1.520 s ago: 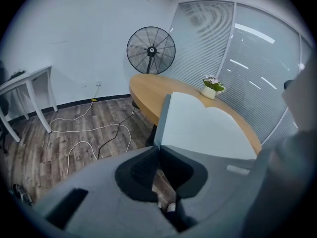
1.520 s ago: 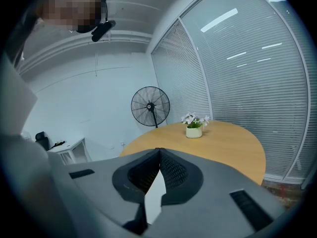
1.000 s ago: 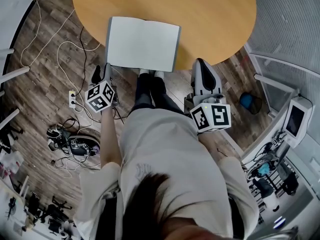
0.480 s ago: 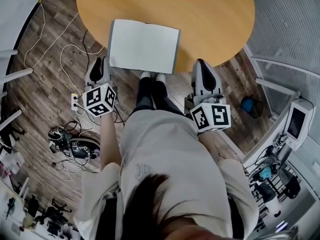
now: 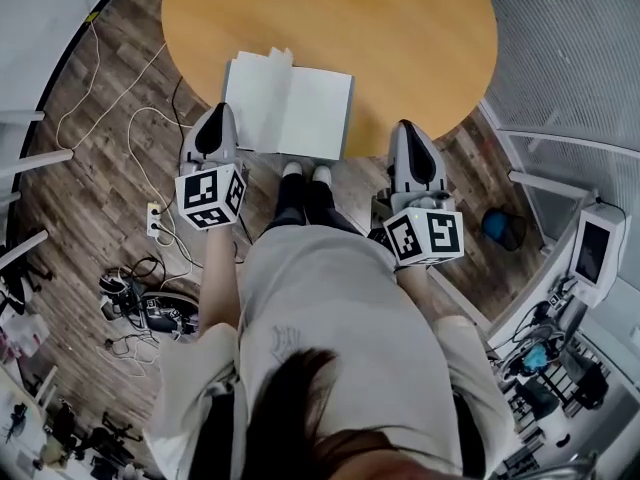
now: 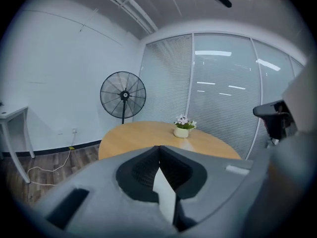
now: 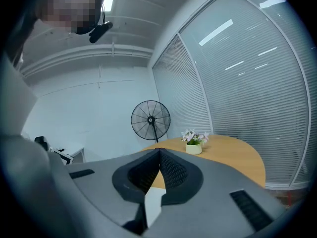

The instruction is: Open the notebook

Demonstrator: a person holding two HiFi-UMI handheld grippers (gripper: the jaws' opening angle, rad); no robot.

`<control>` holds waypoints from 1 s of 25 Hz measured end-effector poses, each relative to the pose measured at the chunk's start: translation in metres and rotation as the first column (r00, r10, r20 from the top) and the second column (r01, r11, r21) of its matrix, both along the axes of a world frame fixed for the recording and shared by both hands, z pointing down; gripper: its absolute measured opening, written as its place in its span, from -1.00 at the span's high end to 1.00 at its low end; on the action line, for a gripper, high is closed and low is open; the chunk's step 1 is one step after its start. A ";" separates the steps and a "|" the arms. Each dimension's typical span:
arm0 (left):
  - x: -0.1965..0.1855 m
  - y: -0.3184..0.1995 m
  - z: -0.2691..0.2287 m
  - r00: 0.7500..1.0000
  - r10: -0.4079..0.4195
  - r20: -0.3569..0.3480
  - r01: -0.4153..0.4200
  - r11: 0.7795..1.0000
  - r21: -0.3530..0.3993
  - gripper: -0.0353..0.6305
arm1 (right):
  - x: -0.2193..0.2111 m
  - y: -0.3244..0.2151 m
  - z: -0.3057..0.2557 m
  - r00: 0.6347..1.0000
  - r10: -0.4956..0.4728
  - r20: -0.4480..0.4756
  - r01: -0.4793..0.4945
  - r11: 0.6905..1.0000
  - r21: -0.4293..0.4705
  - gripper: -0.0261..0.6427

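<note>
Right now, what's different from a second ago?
The left gripper moved up beside the notebook, and its jaws just closed with nothing plainly between them. Pages now stick up at the notebook's middle fold. The right gripper barely moved; the notebook stays on the table.

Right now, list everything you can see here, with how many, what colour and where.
table: one, round, orange-brown wood, ahead of the person
notebook: one, white, open, table's near edge
flower pot: one, white, pale flowers, table's far side
fan: one, black, standing beyond the table
cables: several, white and black, floor at left
person: one, pale clothing, at the table
left claw: one, grey, jaws just closed together, nothing visibly pinched
right claw: one, grey, jaws together, empty
</note>
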State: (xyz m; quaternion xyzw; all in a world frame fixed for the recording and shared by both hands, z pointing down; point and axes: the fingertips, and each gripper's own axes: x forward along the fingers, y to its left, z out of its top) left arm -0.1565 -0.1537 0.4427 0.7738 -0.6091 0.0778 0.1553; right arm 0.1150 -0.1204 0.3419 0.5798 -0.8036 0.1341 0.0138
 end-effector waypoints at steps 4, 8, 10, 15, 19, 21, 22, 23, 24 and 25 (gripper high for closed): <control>0.011 -0.011 -0.027 1.000 0.018 0.018 -0.019 0.998 0.057 0.85 | 0.006 -0.003 -0.012 1.000 0.015 0.008 -0.015 0.999 0.032 0.92; 0.025 -0.019 -0.061 0.999 0.038 0.004 -0.038 0.991 0.126 0.85 | 0.015 -0.004 -0.023 1.000 0.027 0.009 -0.028 0.998 0.058 0.92; 0.034 -0.021 -0.077 0.998 0.057 0.005 -0.057 0.986 0.155 0.85 | 0.019 -0.004 -0.027 0.999 0.037 0.012 -0.038 0.997 0.068 0.92; 0.060 -0.024 -0.114 0.993 0.114 -0.012 -0.108 0.969 0.224 0.85 | 0.024 -0.010 -0.041 0.999 0.046 0.016 -0.048 0.994 0.099 0.92; 0.076 -0.022 -0.136 0.988 0.150 -0.029 -0.136 0.953 0.269 0.85 | 0.023 -0.013 -0.052 0.999 0.037 0.016 -0.039 0.992 0.122 0.92; 0.084 -0.022 -0.145 0.986 0.166 -0.030 -0.150 0.946 0.288 0.85 | 0.023 -0.015 -0.059 0.999 0.030 0.017 -0.032 0.990 0.134 0.92; 0.087 -0.021 -0.149 0.985 0.172 -0.028 -0.157 0.942 0.295 0.85 | 0.022 -0.016 -0.062 1.000 0.024 0.016 -0.026 0.990 0.139 0.92; 0.089 -0.021 -0.152 0.984 0.178 -0.026 -0.162 0.940 0.301 0.85 | 0.020 -0.016 -0.065 1.000 0.017 0.015 -0.019 0.989 0.144 0.92; 0.091 -0.020 -0.155 0.983 0.183 -0.025 -0.166 0.937 0.306 0.85 | 0.019 -0.016 -0.067 1.000 0.010 0.014 -0.012 0.989 0.148 0.92; 0.093 -0.019 -0.158 0.982 0.187 -0.026 -0.170 0.935 0.310 0.85 | 0.017 -0.016 -0.070 1.000 0.004 0.015 -0.006 0.988 0.152 0.92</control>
